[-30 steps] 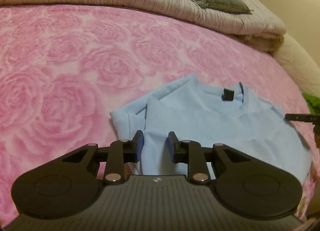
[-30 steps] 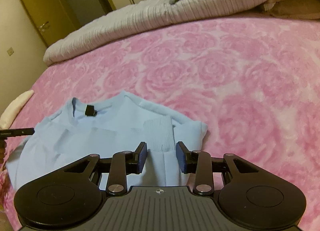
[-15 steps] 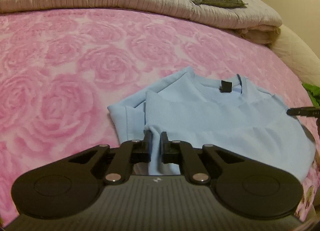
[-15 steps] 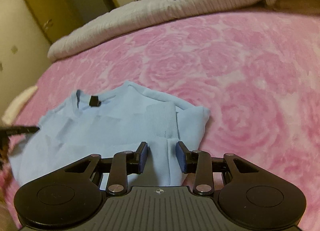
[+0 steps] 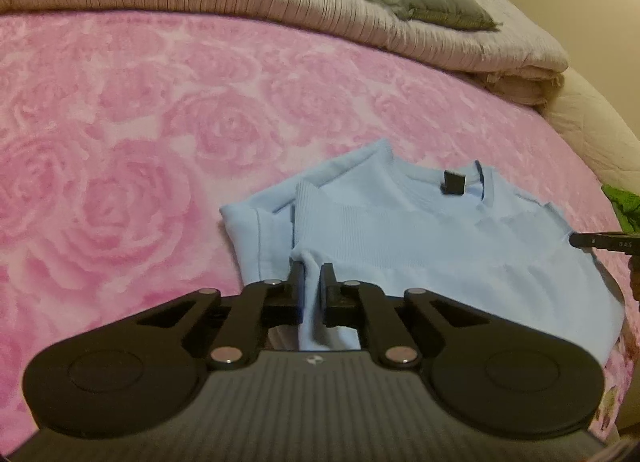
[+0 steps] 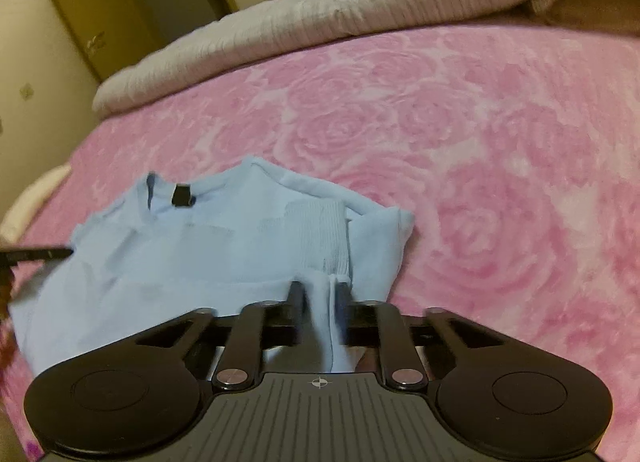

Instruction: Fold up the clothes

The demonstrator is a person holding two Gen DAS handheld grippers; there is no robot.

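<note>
Both hand-held grippers closed: left [image 5: 311, 276] pinches sweater [image 5: 420, 238] hem, right [image 6: 319, 294] closing on it, ready to lift and fold.

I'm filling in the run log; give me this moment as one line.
left tool: shut on blue sweater | right tool: closing on sweater | surface: pink bedspread

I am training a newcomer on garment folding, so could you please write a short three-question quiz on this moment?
1. True or false: the left tongs pinch the light blue sweater.
2. What covers the bed? A. pink rose blanket B. plain white sheet C. green quilt
3. What dark item sits at the sweater's neckline?

Key: 1 true; 2 A; 3 a black label.
</note>
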